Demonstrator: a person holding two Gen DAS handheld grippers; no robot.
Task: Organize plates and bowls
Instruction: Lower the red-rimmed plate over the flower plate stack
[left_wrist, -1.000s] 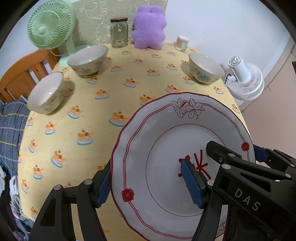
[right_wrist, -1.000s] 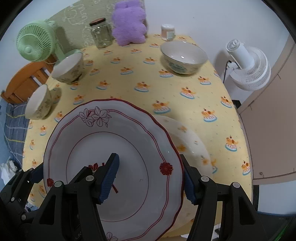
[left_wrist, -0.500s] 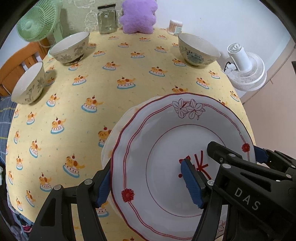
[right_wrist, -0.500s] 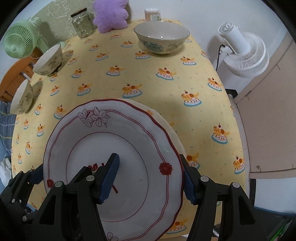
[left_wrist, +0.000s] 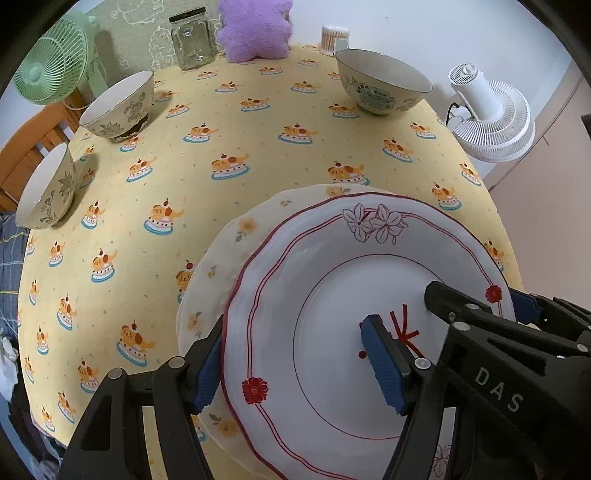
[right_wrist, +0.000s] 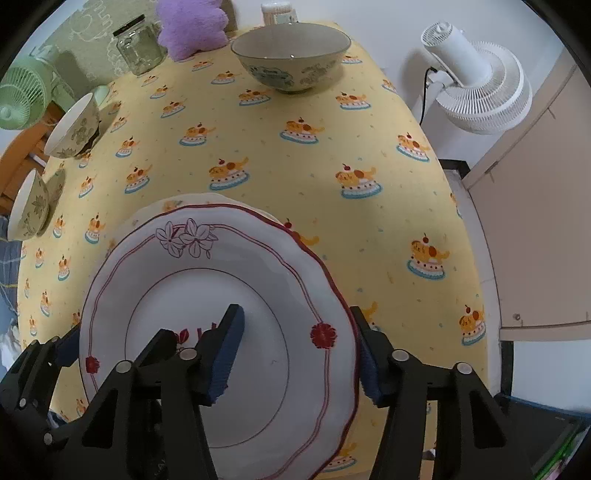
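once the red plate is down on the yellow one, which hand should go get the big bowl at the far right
Right. The right gripper holds the red-rimmed plate on its right edge, and the large bowl sits ahead on that side. The left gripper is nearer the two smaller bowls on the left.

White capital letters "DAS" stand on the black plastic gripper body (left_wrist: 495, 384) at the near right; the far bowl's markings are too small to read.

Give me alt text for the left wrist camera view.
Both grippers, left gripper and right gripper, clamp opposite rims of a red-trimmed white plate over a cream flowered plate on a yellow tablecloth. Three bowls sit farther back.
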